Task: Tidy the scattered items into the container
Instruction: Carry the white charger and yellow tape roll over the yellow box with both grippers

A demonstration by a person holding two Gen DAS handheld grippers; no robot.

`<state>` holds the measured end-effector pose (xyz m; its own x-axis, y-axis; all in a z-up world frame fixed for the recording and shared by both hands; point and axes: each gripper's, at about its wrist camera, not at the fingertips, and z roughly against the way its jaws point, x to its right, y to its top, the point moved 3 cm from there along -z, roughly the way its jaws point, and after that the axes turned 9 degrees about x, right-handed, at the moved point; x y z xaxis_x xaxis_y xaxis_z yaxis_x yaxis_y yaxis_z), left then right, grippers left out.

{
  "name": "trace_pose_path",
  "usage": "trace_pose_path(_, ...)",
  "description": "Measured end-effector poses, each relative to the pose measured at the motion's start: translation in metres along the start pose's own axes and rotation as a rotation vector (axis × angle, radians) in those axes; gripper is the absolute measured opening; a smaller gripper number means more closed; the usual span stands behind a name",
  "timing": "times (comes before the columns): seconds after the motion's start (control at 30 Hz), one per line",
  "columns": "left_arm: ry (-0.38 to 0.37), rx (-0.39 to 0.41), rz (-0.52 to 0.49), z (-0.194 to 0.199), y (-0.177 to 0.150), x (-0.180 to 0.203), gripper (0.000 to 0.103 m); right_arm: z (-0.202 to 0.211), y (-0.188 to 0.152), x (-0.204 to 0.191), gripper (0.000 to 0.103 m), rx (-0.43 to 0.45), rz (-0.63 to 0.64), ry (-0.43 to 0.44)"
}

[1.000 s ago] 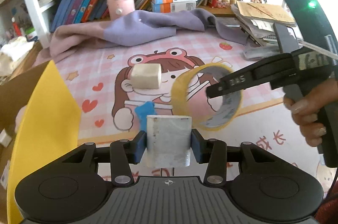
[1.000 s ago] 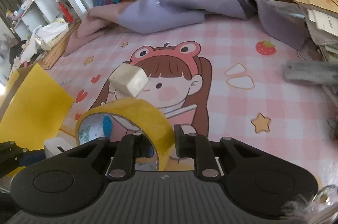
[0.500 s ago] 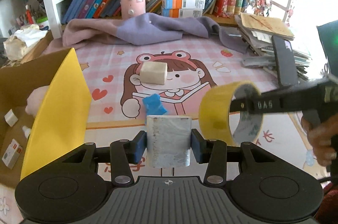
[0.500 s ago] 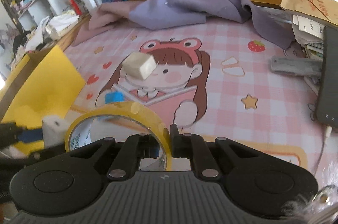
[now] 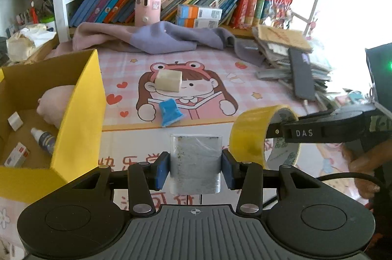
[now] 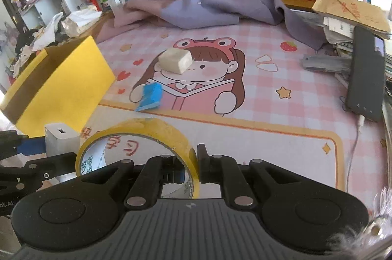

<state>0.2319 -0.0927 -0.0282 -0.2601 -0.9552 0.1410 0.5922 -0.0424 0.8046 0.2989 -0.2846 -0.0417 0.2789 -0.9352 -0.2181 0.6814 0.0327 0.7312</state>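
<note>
Both loads lifted off the worktop and carried toward its left edge: left gripper jaws clamp the white block, right gripper jaws pinch the yellow tape roll's wall, yellow box now alongside; drop-off looks next.

The table is covered by a pink checked mat printed with a cartoon girl. Straight ahead of the left fingers a crumpled blue packet lies on the mat, and beyond it a cream rectangular block. Off to their left stands an open yellow cardboard box. Far ahead, a rumpled lilac and pink cloth sprawls along the back edge. To the right sits a stack of papers, a black phone leaning on it.
</note>
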Motion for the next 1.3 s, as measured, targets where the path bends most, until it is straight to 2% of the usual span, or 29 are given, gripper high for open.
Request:
trace_pose_path(0.2,-0.044,0.054,-0.013,0.034,-0.005,-0.012,0.043,0.028,-0.009,-0.031,0.009,0.041,-0.002,-0.039)
trace_pose_path(0.57,-0.046,0.091,0.016,0.097,-0.035,-0.058,0.043,0.063,-0.041,-0.108,0.009,0.072,0.023,-0.077)
trace_pose_path(0.9,-0.046,0.096,0.013,0.149,-0.066,-0.095,0.043,0.079,-0.082,-0.178,0.009,0.066,0.025,-0.062)
trace_pose_path(1.3,-0.023,0.135,0.041,0.19,-0.083,-0.122,0.043,0.088,-0.097,-0.234,0.009,0.061,0.096,-0.031)
